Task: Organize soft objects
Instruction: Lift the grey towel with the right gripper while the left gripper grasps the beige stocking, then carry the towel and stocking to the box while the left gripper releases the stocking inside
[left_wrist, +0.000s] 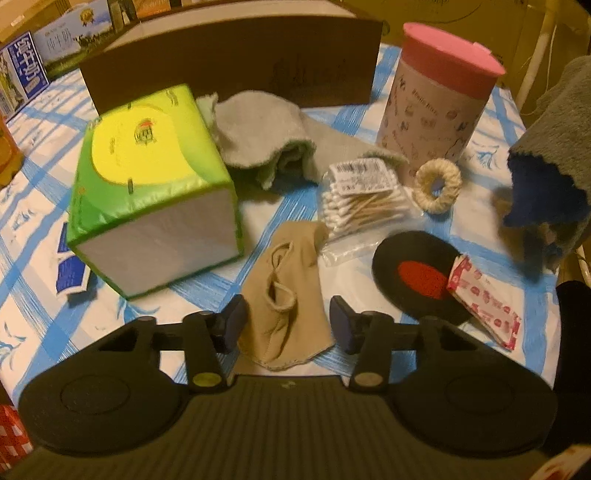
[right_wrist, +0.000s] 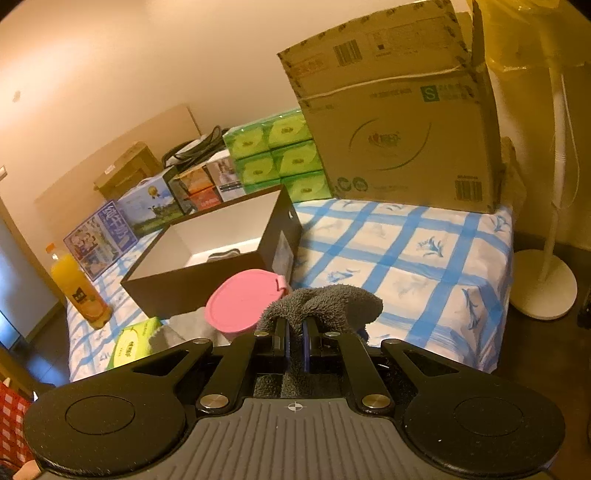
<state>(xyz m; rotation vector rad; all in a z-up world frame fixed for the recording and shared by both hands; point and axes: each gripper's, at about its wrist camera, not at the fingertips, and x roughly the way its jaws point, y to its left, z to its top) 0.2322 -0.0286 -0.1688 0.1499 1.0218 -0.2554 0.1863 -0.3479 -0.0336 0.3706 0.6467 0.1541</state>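
Note:
A beige sock (left_wrist: 284, 291) lies flat on the blue-checked tablecloth (left_wrist: 37, 192). My left gripper (left_wrist: 290, 322) is down over it, open, with one pad on each side of the sock. A crumpled grey cloth (left_wrist: 258, 136) lies behind it, in front of the dark brown box (left_wrist: 229, 59). My right gripper (right_wrist: 295, 347) is shut on a grey towel (right_wrist: 325, 302), held above the table. That grey towel (left_wrist: 554, 155) also hangs at the right of the left wrist view, showing a blue side. The box (right_wrist: 177, 295) is open, white inside, with a grey item (right_wrist: 223, 254) in it.
Around the sock are a green tissue pack (left_wrist: 147, 184), a bag of cotton swabs (left_wrist: 362, 199), a straw ring (left_wrist: 437, 184), a pink-lidded canister (left_wrist: 439, 96), a black disc with a red centre (left_wrist: 417, 273) and a pink packet (left_wrist: 484, 302). A juice bottle (right_wrist: 79, 291) and a cardboard carton (right_wrist: 399, 122) stand further back.

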